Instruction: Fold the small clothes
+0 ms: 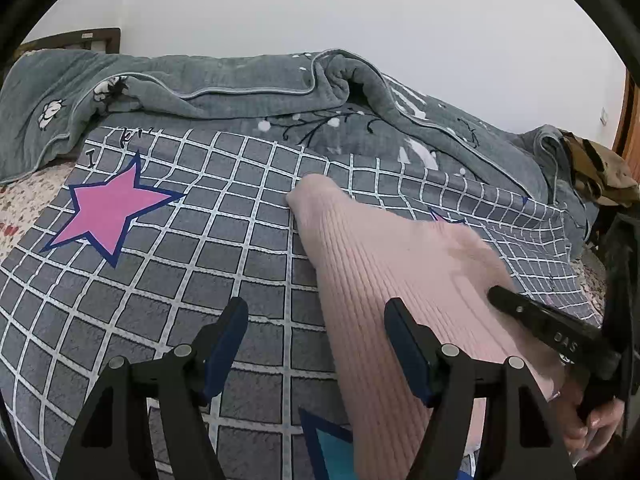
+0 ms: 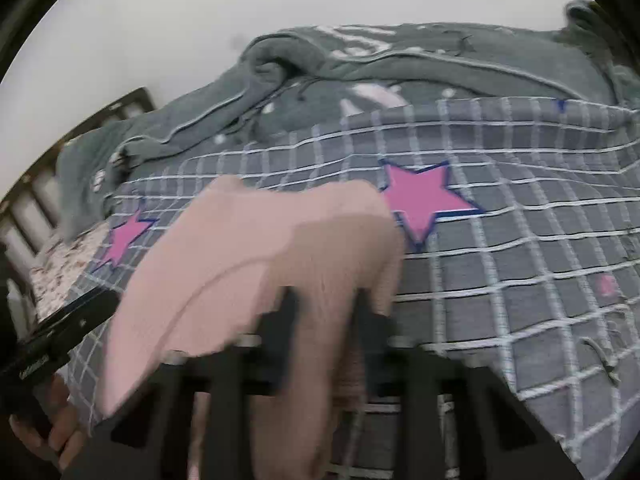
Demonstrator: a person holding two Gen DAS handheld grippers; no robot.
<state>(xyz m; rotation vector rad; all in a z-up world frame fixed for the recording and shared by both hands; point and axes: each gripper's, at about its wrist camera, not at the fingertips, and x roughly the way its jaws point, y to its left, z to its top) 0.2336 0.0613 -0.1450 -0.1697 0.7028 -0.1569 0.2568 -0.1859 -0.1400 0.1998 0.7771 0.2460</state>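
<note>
Bedding first: grey checked sheet (image 1: pixel 168 264) with white grid lines and pink stars, spread across the near and middle ground. Behind it, on the far side, a rumpled grey-green quilt (image 1: pixel 224 80) with pale piping and white motifs, heaped against a plain white wall (image 1: pixel 360 8). Dark wooden bed frame (image 2: pixel 36 196) at far left in the right wrist view, floral mattress cover (image 2: pixel 64 268) just beside it.

Pink ribbed garment (image 1: pixel 384 264) on the sheet, right of centre, running from a narrow far end toward the near right edge; in the right wrist view, blurred, draped over and in front of the fingers.

Left gripper (image 1: pixel 316 344) low over the sheet, fingers wide apart, nothing between them; right finger (image 1: pixel 408 344) over the garment's left edge, left finger over bare sheet.

Right gripper (image 2: pixel 326 320) smeared by blur, pink fabric between its fingers, apparently clamped on the garment. Seen from the left wrist as a black finger lying across the pink fabric at near right.
</note>
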